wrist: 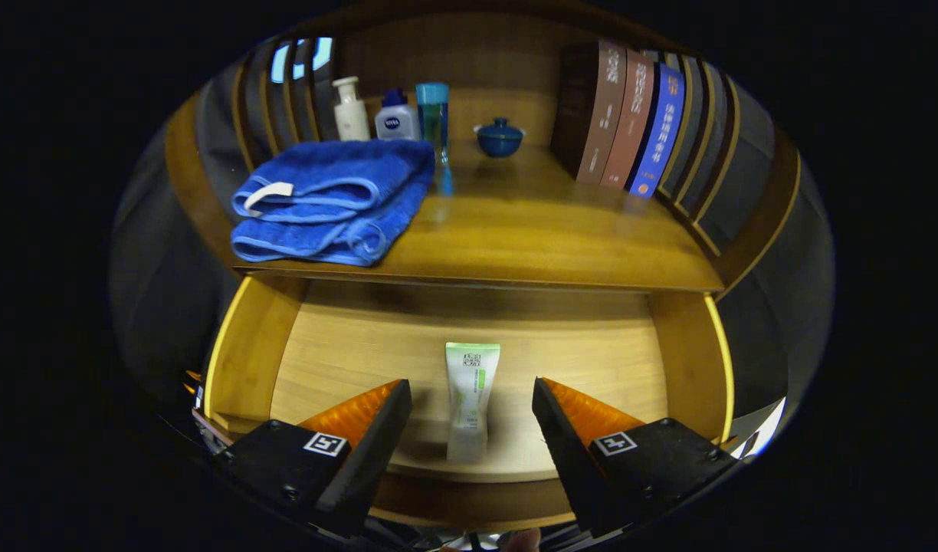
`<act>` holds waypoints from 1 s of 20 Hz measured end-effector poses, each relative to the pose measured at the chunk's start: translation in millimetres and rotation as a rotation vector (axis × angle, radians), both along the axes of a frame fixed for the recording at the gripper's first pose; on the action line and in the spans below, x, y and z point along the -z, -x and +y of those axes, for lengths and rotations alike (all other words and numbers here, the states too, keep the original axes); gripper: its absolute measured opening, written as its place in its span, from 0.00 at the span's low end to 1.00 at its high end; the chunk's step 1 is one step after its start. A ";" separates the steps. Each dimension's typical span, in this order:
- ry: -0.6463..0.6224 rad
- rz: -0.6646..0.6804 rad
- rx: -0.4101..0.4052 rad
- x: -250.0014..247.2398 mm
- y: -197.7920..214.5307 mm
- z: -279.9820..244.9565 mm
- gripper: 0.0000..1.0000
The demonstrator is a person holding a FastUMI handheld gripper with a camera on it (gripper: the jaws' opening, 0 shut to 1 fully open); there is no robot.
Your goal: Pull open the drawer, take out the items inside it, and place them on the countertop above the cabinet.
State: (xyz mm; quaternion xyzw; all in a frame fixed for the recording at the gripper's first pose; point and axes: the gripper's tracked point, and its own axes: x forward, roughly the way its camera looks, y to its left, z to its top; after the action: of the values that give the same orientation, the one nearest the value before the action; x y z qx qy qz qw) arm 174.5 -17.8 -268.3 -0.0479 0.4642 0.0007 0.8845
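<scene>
Gripper view looks down past my two fingers into the drawer [247, 360], which stands pulled out below the countertop [530, 230]. On its pale wooden floor lies a small squeeze tube [470, 399], white with a light green band along its flat crimped end and green print down its body; the label I leave unread. Its cap end is clear or whitish and sits nearest the drawer's front wall. The tube lies flat, its long axis running front to back in the drawer, crimped end toward the back under the countertop, cap end toward me.

My gripper [473, 402] hangs wide open, fingers spread to either side of the tube and touching nothing; the tube shows in the gap between them, roughly centred.

Up on the countertop rests a folded blue towel [331, 203] at the front left. Behind it stand a cream pump bottle [351, 109], a squat white bottle [397, 116] with a blue cap, and a tall teal bottle [434, 123]. A blue lidded bowl [500, 138] sits farther back, and upright books [630, 119] line the right.
</scene>
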 end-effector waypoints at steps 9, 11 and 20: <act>0.022 0.190 0.022 63.5 -7.9 -12.1 0.89; 0.022 0.230 0.018 70.2 -5.5 -9.4 0.82; 0.026 0.283 -0.013 60.5 -9.7 -6.0 0.39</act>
State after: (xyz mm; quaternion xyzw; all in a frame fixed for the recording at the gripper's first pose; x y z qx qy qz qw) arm 184.3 -23.7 -328.8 -0.0617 0.5841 0.0073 0.8093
